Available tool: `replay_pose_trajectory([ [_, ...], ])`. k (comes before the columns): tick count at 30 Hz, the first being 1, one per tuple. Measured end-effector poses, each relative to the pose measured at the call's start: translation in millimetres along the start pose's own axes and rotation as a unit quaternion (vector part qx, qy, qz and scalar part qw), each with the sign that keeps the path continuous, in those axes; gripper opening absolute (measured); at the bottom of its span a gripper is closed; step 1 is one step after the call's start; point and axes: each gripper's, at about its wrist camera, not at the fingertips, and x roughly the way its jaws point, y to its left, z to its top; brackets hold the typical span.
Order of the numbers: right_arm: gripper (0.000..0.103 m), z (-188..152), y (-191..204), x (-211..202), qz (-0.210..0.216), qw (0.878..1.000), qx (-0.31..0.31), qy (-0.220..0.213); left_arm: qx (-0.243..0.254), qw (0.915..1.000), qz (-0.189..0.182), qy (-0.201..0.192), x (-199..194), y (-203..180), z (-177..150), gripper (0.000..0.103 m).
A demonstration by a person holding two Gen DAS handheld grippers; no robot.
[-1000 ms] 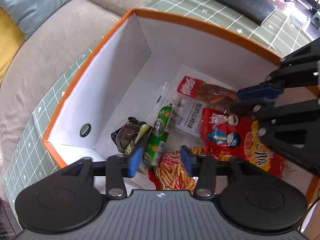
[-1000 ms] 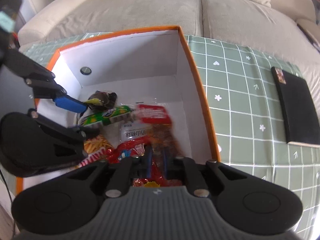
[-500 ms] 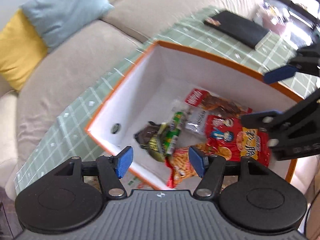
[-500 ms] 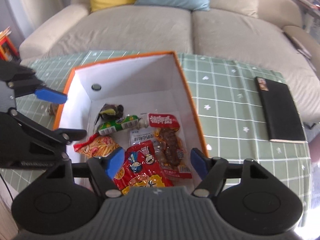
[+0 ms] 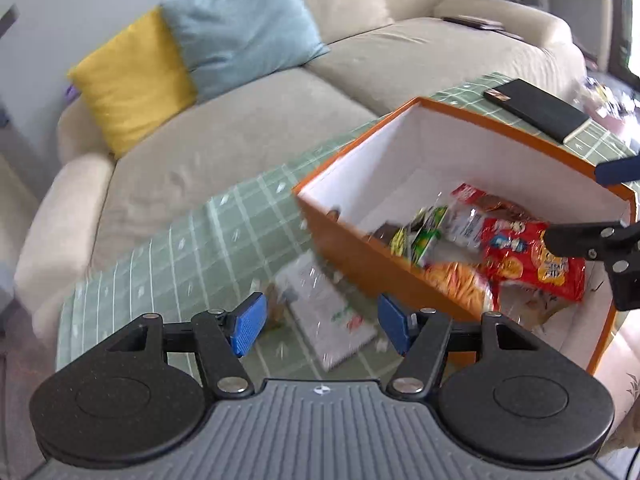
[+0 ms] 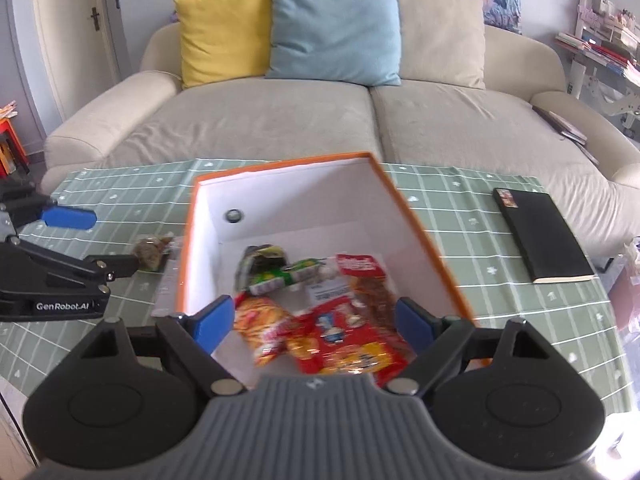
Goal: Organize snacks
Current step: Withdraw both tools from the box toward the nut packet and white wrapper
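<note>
- Blurred in the left wrist view: a pale flat packet (image 5: pixel 326 312) and a small brown snack (image 6: pixel 150 249) on the desk, outside the orange box (image 6: pixel 420 236).
- Six snack packets (image 6: pixel 340 332) inside that box, near the desk's front edge.
- Left gripper (image 5: pixel 320 326): jaws apart, empty, over the pale packet.
- Right gripper (image 6: pixel 312 322): jaws opening, empty, above the boxed packets.

The box (image 6: pixel 424 240) stands on the table (image 6: pixel 480 216), the sofa (image 6: pixel 320 120) behind it. Snack packets (image 6: pixel 340 332) lie in its near half. A small snack (image 6: pixel 150 246) and a flat packet (image 5: pixel 324 312) lie just left of the box; a notebook (image 6: pixel 540 236) lies right, well apart.
</note>
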Motion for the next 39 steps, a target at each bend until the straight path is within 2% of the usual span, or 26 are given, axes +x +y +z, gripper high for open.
replay_pose_trajectory([
  [5,0.085,-15,29,5,0.001,1.0,0.007,-0.007,-0.067,0.9975,0.022,0.004,-9,24,-38,0.075],
  [10,0.085,-32,59,5,0.01,1.0,-0.015,-0.025,-0.149,0.9883,0.032,0.001,-18,53,-76,0.075],
  [16,0.084,-52,98,7,0.053,0.996,-0.06,-0.039,-0.205,0.9781,0.032,-0.004,-24,78,-116,0.075],
  [19,0.084,-56,116,13,0.059,0.994,-0.086,-0.034,-0.21,0.9772,0.03,-0.007,-24,84,-128,0.075],
  [22,0.085,-57,129,19,0.038,0.993,-0.104,-0.035,-0.217,0.9757,0.024,-0.009,-19,89,-134,0.075],
  [24,0.081,-55,133,21,0.022,0.993,-0.114,-0.037,-0.222,0.9748,0.016,-0.016,-16,91,-137,0.075],
  [27,0.071,-53,141,19,-0.003,0.988,-0.135,-0.069,-0.21,0.977,0.008,-0.033,-10,92,-134,0.075],
  [30,0.07,-47,151,16,0.009,0.983,-0.156,-0.098,-0.178,0.9829,0.005,-0.046,-2,91,-127,0.075],
  [35,0.067,-36,167,45,0.036,0.988,-0.138,-0.061,-0.127,0.9891,0.001,-0.075,15,94,-116,0.074],
  [39,0.063,-37,175,76,0.03,0.991,-0.123,-0.037,-0.135,0.9885,-0.012,-0.067,37,106,-110,0.065],
])
